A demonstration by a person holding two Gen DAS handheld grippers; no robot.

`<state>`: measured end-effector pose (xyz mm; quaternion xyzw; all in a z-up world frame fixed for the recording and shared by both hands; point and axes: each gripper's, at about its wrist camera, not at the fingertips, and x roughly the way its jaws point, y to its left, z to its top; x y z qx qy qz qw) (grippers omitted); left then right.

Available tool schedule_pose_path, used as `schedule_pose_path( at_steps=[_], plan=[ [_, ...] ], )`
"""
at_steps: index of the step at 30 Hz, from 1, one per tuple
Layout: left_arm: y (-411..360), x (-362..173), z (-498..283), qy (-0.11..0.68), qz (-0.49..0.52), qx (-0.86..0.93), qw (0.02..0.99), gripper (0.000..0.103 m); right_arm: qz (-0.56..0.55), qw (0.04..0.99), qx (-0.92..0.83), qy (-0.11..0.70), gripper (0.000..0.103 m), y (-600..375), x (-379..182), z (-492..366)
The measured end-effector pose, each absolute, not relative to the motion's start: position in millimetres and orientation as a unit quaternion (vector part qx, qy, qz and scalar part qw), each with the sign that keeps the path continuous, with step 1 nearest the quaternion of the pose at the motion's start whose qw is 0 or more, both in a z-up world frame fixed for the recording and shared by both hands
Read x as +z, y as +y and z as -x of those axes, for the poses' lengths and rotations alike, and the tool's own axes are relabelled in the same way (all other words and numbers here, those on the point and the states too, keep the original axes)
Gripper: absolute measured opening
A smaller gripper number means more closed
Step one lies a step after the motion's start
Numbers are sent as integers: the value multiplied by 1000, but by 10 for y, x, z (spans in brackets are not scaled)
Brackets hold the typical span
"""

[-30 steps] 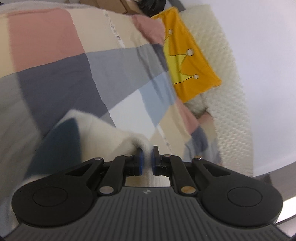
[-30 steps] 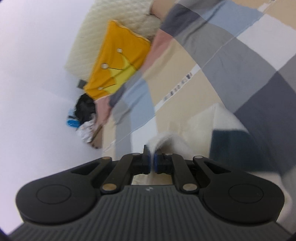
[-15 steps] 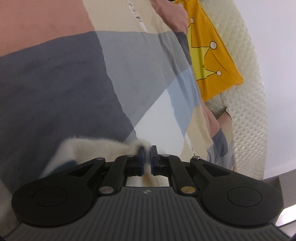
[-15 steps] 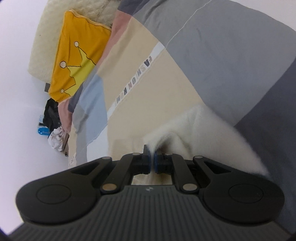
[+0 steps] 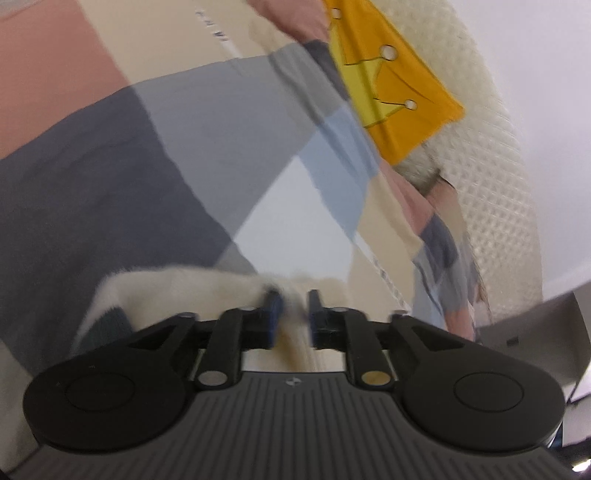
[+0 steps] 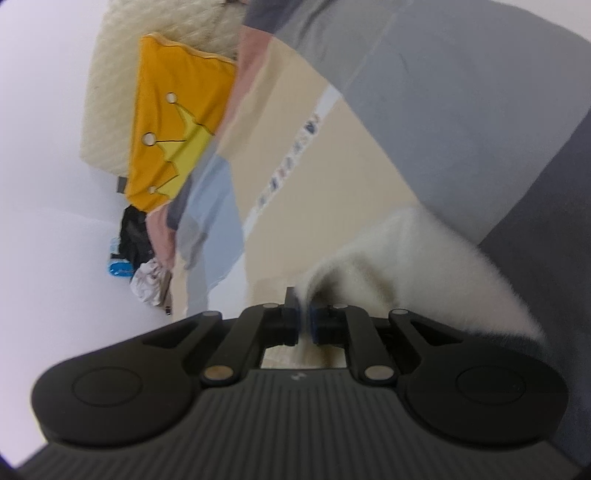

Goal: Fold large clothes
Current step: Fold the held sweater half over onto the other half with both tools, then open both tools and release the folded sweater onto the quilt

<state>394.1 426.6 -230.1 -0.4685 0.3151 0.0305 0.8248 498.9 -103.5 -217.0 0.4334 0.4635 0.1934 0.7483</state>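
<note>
Left wrist view: left tool (image 5: 291,314) has just been opening around the cream sweater (image 5: 177,291); right tool (image 6: 302,320), nearly closed, has begun opening around its other corner.

- A white strip on the patchwork bedspread (image 6: 369,155) carries a row of printed letters (image 6: 291,158), running from twelve towards seven o'clock, too blurred to read.
- In the left wrist view the same strip (image 5: 218,29) is equally illegible.
</note>
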Motion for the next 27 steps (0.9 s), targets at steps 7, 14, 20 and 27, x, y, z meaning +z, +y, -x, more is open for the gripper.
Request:
schedule_pose_path(
  at_steps=[7, 14, 20, 27],
  plan=[
    [3909, -1898, -3672, 300, 415, -43, 858, 58, -427, 750, 250, 438, 64, -996, -1919, -4838],
    [3428, -2037, -3871, 373, 324, -23, 869, 58, -300, 788, 277, 462, 56, -763, -1838, -4752],
    [3512, -2198, -4198, 368, 310, 49, 875, 58, -188, 823, 270, 464, 49, -541, -1914, -4838],
    [3719, -2396, -4528, 374, 311, 100, 868, 55, -246, 828, 233, 447, 44, -716, -2143, -5137]
  ],
)
